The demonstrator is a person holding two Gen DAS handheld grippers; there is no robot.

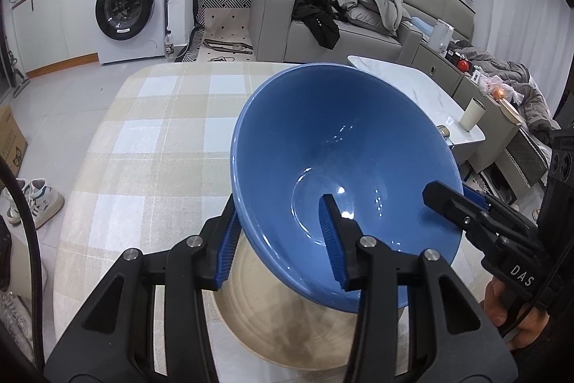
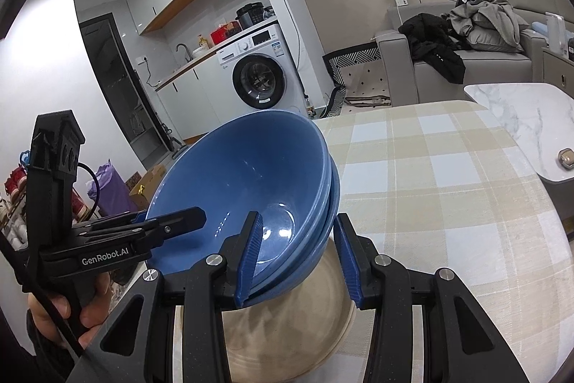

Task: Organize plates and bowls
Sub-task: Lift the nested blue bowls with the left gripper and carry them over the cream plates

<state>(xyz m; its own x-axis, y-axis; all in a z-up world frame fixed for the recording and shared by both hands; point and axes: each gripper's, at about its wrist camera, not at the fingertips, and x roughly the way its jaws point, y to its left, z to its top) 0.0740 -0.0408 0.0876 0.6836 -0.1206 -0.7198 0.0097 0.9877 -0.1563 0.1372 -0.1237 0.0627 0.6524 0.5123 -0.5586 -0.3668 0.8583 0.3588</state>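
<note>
Already tilted, the stacked blue bowls (image 2: 251,182) hang over a beige plate (image 2: 287,329) on the checked tablecloth (image 2: 448,185), the left gripper (image 1: 280,239) and right gripper (image 2: 297,257) each straddling opposite rims, jaws apparently spread; uneven support could spill the stack.

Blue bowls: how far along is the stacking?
Done: the blue bowls are nested together. In hand: both the left gripper and the right gripper straddle the stack's rim, jaws apart, above the beige plate. Left: whether the stack rests on the plate, I cannot tell.
</note>
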